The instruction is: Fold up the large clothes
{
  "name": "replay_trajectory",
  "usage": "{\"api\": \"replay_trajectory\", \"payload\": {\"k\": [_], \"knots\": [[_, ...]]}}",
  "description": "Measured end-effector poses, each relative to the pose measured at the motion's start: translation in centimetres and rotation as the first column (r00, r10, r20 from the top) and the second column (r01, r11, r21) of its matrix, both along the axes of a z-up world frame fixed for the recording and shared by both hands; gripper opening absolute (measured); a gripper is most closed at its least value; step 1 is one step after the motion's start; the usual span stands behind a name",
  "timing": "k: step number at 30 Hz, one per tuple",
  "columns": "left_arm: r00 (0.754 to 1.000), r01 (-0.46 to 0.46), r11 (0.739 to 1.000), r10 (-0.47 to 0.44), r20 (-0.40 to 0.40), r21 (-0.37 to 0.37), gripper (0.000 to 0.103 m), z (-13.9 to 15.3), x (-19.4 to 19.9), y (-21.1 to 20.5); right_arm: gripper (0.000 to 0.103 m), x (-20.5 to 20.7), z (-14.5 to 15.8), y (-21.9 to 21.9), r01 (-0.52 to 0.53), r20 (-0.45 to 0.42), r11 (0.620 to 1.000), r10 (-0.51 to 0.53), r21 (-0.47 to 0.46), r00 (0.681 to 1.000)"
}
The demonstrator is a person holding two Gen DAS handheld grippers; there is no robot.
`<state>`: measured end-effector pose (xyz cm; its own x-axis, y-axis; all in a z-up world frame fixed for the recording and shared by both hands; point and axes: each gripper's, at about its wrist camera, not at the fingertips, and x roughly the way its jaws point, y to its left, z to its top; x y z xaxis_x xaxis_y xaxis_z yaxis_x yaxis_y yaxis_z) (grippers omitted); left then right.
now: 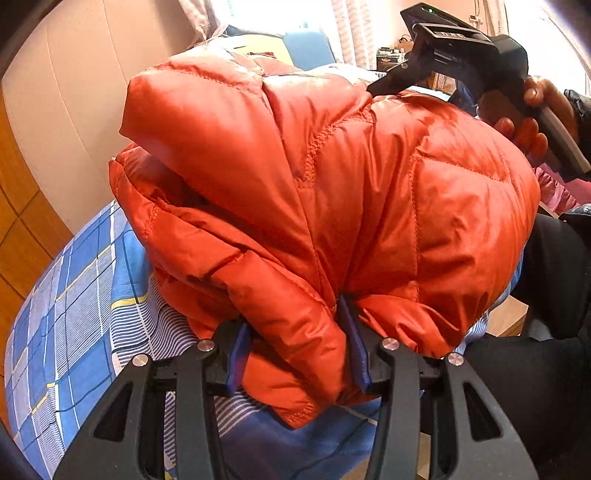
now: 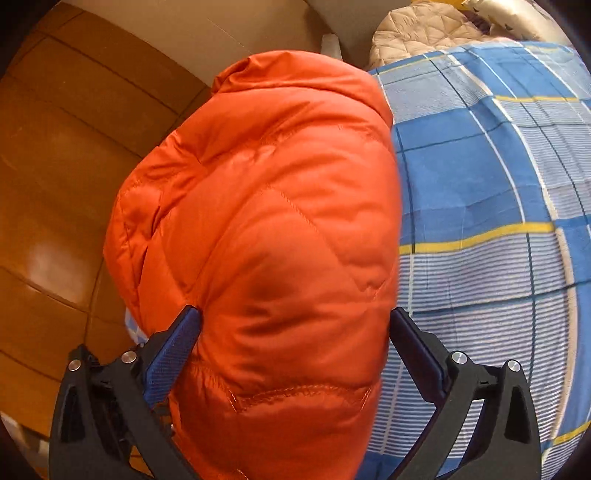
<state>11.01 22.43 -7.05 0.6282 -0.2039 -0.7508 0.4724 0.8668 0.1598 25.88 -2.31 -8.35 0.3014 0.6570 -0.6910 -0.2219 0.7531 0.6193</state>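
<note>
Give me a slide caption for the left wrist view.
Left gripper pinches the orange jacket on the checked bedsheet.

Both wrist views look steeply down, close on the jacket (image 1: 332, 177).

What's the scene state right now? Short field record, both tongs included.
garment: orange down jacket, bunched in a puffy mound
surface: bed with blue plaid sheet
left tongs: shut on a fold of the jacket's edge
right tongs: open wide, jacket between the pads, far pad clear of it
right hand: on the tong handle, beyond the jacket
background: beige quilted item at the bed's far end
</note>
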Motion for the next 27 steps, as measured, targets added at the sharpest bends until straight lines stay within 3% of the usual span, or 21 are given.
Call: {"api": "replay_trajectory", "payload": {"k": [7,10,11,13,14,16,19,22,27], "knots": [[1.000,0.010,1.000,-0.010,-0.004,-0.006,0.045,-0.1,0.4,0.3,0.100,0.3,-1.1,0.4,-0.014,-0.033,0.999,0.016,0.034,0.999],[1.000,-0.004,0.999,0.004,-0.007,-0.048,0.045,-0.5,0.5,0.8,0.098,0.4,-1.3,1.2,-0.045,-0.028,0.998,0.046,0.036,0.999],[1.000,-0.012,0.998,0.011,-0.009,-0.068,0.045,-0.6,0.6,1.0,0.094,0.4,-1.3,1.4,-0.058,-0.022,0.998,0.059,0.033,0.998],[0.999,-0.042,0.990,0.039,-0.021,-0.138,0.044,-0.9,0.7,1.9,0.074,0.2,-0.7,2.1,-0.076,0.007,0.997,0.076,0.031,0.997],[0.998,-0.054,0.984,0.050,-0.025,-0.167,0.044,-1.1,0.7,2.3,0.070,0.1,-0.2,2.4,-0.091,0.023,0.996,0.090,0.025,0.996],[0.997,-0.073,0.969,0.066,-0.037,-0.236,0.038,-1.3,0.7,3.0,0.052,0.0,0.5,2.9,-0.106,0.041,0.994,0.106,0.015,0.994],[0.995,-0.094,0.943,0.085,-0.043,-0.320,0.030,-1.3,0.4,3.8,0.039,-0.7,2.3,3.8,-0.123,0.105,0.992,0.125,-0.018,0.987],[0.994,-0.108,0.915,0.102,-0.037,-0.388,0.022,-0.8,-0.1,4.3,0.032,-2.0,4.8,4.3,-0.137,0.172,0.990,0.137,-0.013,0.975],[0.996,-0.063,0.909,0.082,0.028,-0.412,0.019,2.5,-0.6,3.2,0.029,-3.7,9.1,3.4,-0.174,0.292,0.985,0.169,-0.008,0.942]]}}
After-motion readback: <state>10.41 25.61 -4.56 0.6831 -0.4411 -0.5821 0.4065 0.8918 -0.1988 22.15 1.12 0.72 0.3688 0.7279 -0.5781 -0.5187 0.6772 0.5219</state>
